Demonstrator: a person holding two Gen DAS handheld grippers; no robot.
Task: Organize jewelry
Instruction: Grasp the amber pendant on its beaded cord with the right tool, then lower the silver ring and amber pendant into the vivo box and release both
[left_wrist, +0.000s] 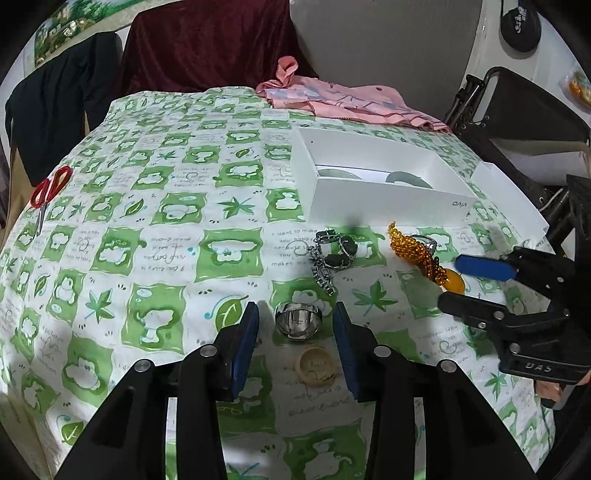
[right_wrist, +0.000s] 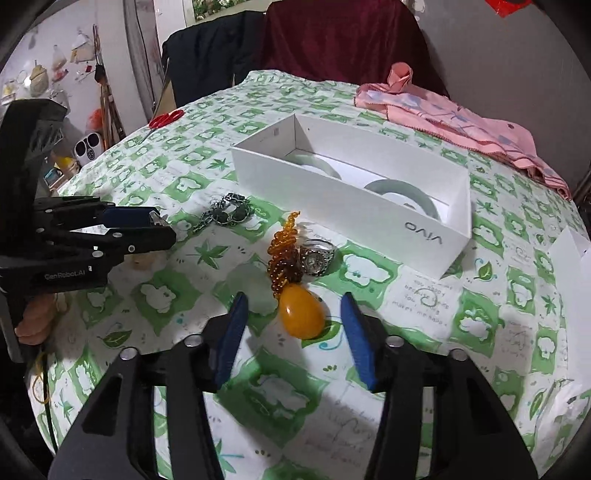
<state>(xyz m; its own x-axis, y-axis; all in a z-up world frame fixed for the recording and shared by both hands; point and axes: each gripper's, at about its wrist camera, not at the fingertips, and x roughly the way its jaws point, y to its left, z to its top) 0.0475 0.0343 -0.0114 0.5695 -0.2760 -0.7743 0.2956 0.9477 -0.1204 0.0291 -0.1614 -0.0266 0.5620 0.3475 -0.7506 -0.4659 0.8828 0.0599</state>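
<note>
A white box (left_wrist: 384, 208) (right_wrist: 343, 206) lies open on the green-patterned cloth with two pale green bangles (left_wrist: 340, 172) (right_wrist: 402, 190) inside. My left gripper (left_wrist: 295, 317) is open, its fingers either side of a wide silver ring (left_wrist: 298, 321); a beige ring (left_wrist: 316, 368) lies just nearer. My right gripper (right_wrist: 291, 306) (left_wrist: 448, 278) is open around an amber egg-shaped pendant (right_wrist: 301, 314) on an amber bead string (right_wrist: 284, 251) (left_wrist: 413, 251). A silver stone ring (right_wrist: 317, 256) and a dark-stone silver bracelet (left_wrist: 330, 254) (right_wrist: 225, 214) lie between them and the box.
Red scissors (left_wrist: 46, 194) (right_wrist: 164, 119) lie at the table's far left edge. A pink cloth (left_wrist: 332, 98) (right_wrist: 458, 122) lies behind the box. The white box lid (left_wrist: 513, 206) sits at the right. Chairs draped with dark clothing stand beyond the table.
</note>
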